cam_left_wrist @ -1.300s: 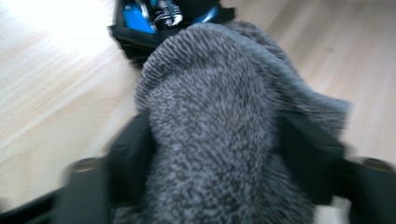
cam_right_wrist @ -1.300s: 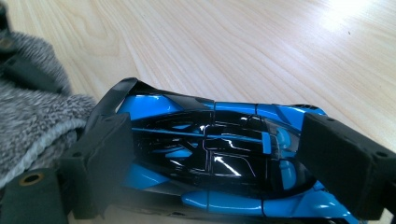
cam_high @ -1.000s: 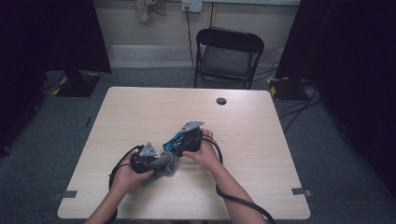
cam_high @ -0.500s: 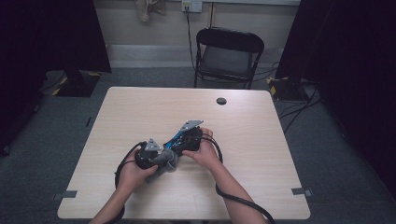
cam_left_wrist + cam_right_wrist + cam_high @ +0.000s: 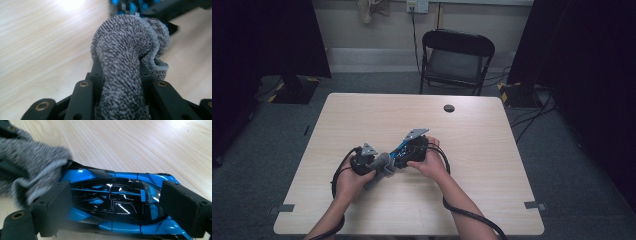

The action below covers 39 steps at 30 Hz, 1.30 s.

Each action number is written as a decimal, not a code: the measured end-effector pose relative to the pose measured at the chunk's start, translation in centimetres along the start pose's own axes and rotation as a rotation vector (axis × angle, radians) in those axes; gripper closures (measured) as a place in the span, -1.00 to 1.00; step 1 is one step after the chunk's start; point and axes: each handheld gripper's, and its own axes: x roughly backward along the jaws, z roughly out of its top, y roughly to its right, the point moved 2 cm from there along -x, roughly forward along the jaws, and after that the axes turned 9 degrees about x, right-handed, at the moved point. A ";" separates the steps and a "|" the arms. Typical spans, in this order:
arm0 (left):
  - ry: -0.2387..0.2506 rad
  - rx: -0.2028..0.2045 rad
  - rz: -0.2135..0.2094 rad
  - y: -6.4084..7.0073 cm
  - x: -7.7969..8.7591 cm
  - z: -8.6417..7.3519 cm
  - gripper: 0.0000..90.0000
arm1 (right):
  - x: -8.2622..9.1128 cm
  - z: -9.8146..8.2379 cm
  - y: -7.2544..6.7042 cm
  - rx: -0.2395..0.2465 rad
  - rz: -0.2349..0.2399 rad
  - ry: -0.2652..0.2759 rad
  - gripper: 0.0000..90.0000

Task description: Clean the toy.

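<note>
Pale wood surface (image 5: pixel 492 165), square, with a black folding chair (image 5: pixel 455 60) beyond its far edge and a small dark round disc (image 5: pixel 449 108) near that edge, well apart from the hands. Near the front left-centre, two forearms in from the bottom, tongs meeting just above the wood. Right tongs (image 5: pixel 117 205) pinching a blue-and-black toy car (image 5: pixel 117 202), one pad at each end of the body, car lying level over the surface. Same car in the high view (image 5: pixel 401 149), just left of the right hand (image 5: pixel 428 164). Left tongs (image 5: pixel 120 75) pressed in on a grey fuzzy cloth (image 5: pixel 125 65), bunched into a thick roll rising between the black links. Cloth's folded end touching the car's near end (image 5: pixel 30 162). Left hand (image 5: pixel 349 180) gripping its tool beside the cloth (image 5: pixel 381 162).
</note>
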 end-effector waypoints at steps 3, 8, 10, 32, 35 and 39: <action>0.018 0.050 0.004 -0.5 -0.4 0.2 0.49 | 0.0 0.0 0.0 -0.002 -0.001 0.001 -0.76; 0.034 0.085 0.063 -1.8 -0.4 0.8 0.49 | 0.0 0.0 -0.1 -0.003 0.001 -0.004 -0.76; 0.049 0.115 0.093 -2.5 -0.2 1.0 0.49 | 0.0 0.0 -0.1 -0.002 0.000 0.002 -0.76; -0.033 0.072 -0.034 0.8 0.2 -0.4 0.52 | 0.0 0.2 -0.5 -0.007 -0.001 -0.012 -0.76; -0.041 0.060 -0.062 1.3 0.4 -0.7 0.51 | 0.0 0.2 -0.5 -0.010 -0.004 -0.015 -0.76; -0.048 0.045 -0.079 2.0 0.5 -0.9 0.51 | 0.0 0.2 -0.5 -0.010 -0.005 -0.013 -0.76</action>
